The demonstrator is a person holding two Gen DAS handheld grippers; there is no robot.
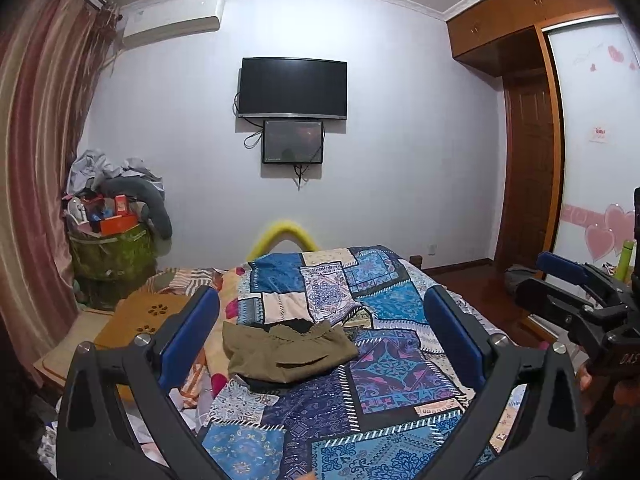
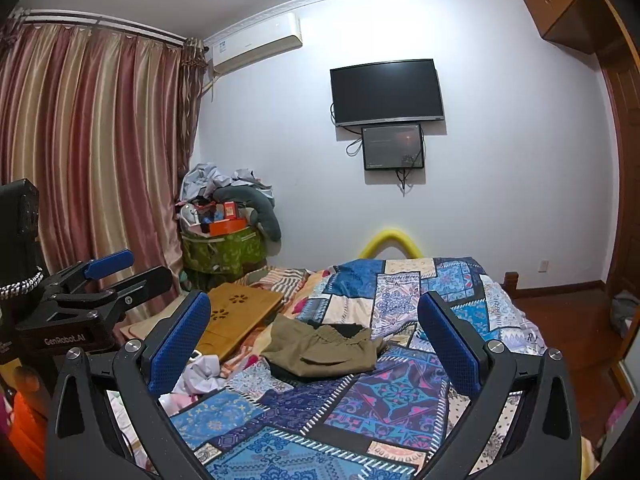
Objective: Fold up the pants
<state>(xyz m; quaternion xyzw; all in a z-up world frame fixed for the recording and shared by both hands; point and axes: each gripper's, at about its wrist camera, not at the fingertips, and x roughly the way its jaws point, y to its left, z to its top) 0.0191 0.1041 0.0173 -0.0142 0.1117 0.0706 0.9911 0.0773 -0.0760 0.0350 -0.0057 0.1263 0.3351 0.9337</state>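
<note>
A bed covered with a blue patchwork quilt fills the near and middle ground in both wrist views; its near end is cut off by the frame and partly hidden behind the tool arms. Striped curtains hang at the far left, their lower part blocked in the right wrist view by the other tool. On the far wall hangs a dark television with a smaller screen just below it; what the small screen shows is too dim to read. In the far left corner stands a green basket heaped with clothes and boxes, the contents too jumbled to sort out. A wooden lap tray lies on the left of the bed, its near edge hidden behind a blue pad.

The olive pants lie folded into a compact bundle near the middle of the bed, resting on a dark garment of which only edges show.

The left tool is held above the bed with its blue pads wide apart, holding nothing. The right tool likewise stands spread and empty, well short of the pants.
</note>
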